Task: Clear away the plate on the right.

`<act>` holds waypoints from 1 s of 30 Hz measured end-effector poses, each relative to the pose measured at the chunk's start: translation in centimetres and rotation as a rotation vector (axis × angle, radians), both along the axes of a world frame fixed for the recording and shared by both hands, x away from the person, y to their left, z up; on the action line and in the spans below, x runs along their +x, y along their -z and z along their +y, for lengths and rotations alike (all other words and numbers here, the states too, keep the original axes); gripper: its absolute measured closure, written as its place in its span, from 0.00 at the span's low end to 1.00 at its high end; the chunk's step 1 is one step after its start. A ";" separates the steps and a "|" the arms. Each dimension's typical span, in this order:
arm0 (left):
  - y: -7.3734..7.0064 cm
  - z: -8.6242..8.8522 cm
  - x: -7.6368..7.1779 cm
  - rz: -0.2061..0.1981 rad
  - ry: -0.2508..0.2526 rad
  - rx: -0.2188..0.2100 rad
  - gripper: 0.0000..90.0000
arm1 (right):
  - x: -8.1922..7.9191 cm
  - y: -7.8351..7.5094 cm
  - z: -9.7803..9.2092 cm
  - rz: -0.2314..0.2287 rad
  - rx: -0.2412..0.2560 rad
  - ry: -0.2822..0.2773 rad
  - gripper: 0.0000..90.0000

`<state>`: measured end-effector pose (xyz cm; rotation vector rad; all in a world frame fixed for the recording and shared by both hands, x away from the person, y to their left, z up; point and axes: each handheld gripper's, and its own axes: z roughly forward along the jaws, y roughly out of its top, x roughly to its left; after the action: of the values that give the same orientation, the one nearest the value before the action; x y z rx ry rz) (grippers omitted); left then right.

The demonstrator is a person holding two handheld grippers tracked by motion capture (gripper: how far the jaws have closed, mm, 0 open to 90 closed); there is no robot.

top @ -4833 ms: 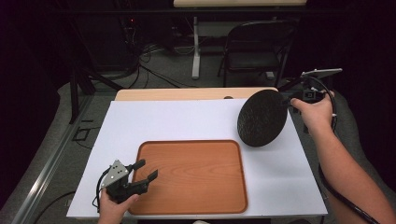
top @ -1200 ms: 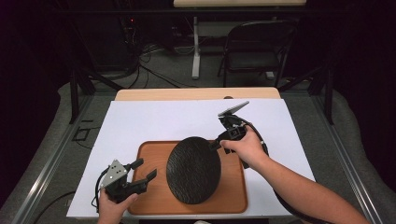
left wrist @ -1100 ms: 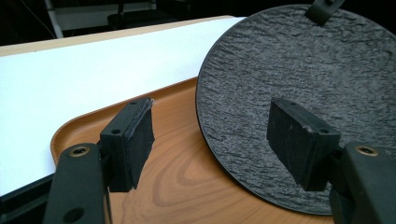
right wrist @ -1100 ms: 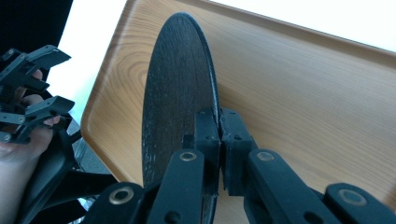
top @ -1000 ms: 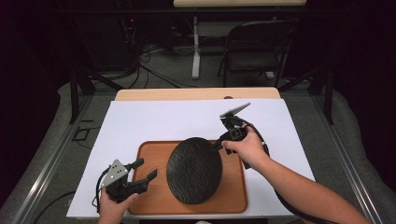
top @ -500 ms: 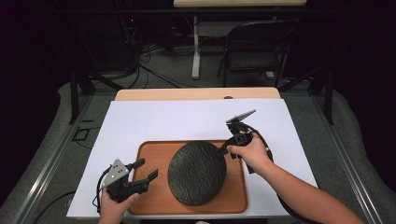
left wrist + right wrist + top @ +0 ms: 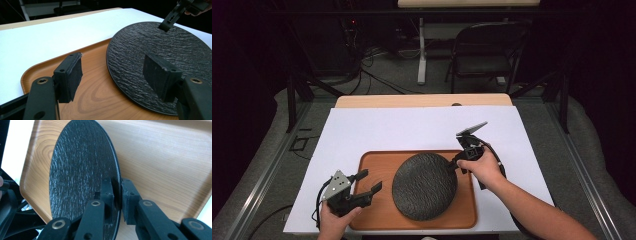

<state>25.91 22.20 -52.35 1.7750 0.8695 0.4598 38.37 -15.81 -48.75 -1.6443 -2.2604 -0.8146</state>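
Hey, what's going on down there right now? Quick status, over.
Right gripper shut on round black textured plate, its rim pinched over the wooden tray. Left gripper open, apart from plate. Nothing else on tray.

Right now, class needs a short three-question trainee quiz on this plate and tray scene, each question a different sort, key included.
1. True or false: the right claw is shut on the black plate.
2. The plate lies over: A) the wooden tray B) the white sheet C) the chair
3. Fill in: the left claw is ____.

Key: 1 true; 2 A; 3 open.
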 end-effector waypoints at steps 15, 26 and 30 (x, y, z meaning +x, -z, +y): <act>0.0 0.0 0.0 -0.003 -0.001 0.009 0.36 | 0.2 3.7 -1.3 0.052 0.008 0.036 0.84; 0.0 0.0 -0.1 -0.003 0.001 0.011 0.36 | -0.1 4.3 -1.5 0.045 0.010 0.033 0.79; 0.0 0.0 -0.1 -0.004 0.001 0.011 0.36 | -0.1 3.8 -1.7 0.018 0.027 0.029 0.69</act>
<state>25.84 22.22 -52.35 1.7843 0.8649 0.4679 38.22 -17.50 -52.58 -1.6698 -2.2087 -0.8295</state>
